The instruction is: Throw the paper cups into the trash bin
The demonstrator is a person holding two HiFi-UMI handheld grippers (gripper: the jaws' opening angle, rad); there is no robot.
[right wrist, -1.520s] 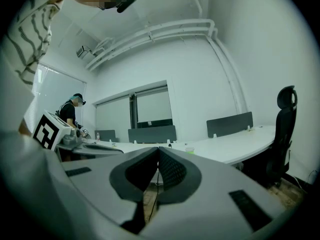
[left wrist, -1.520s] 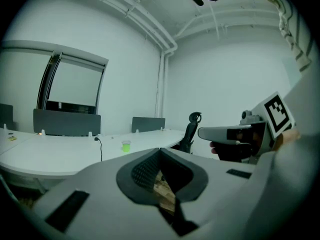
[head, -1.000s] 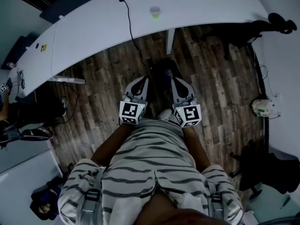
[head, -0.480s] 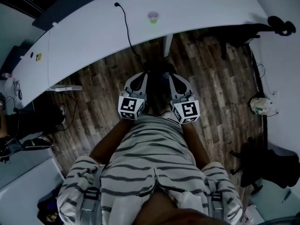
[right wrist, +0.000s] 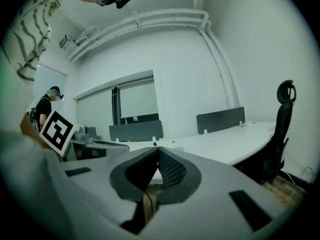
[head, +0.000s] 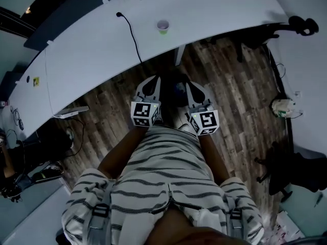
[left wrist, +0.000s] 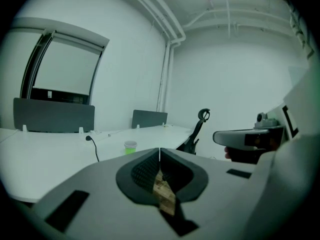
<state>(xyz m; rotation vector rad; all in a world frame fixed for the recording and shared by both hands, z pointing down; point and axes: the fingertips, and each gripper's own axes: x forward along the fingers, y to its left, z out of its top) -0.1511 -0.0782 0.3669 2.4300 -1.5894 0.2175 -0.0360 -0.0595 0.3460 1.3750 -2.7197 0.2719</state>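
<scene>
Both the left gripper [head: 152, 81] and right gripper [head: 192, 87] are held clenched and empty, so jaws should be spread before the paper cup [head: 162, 26], standing far ahead on the white desk [head: 97, 50] right of the cable [head: 131, 33], is reached.

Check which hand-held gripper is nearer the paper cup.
Left. The left hand-held gripper is almost in line with the paper cup; the right hand-held gripper sits off to its right. Both well short.
</scene>
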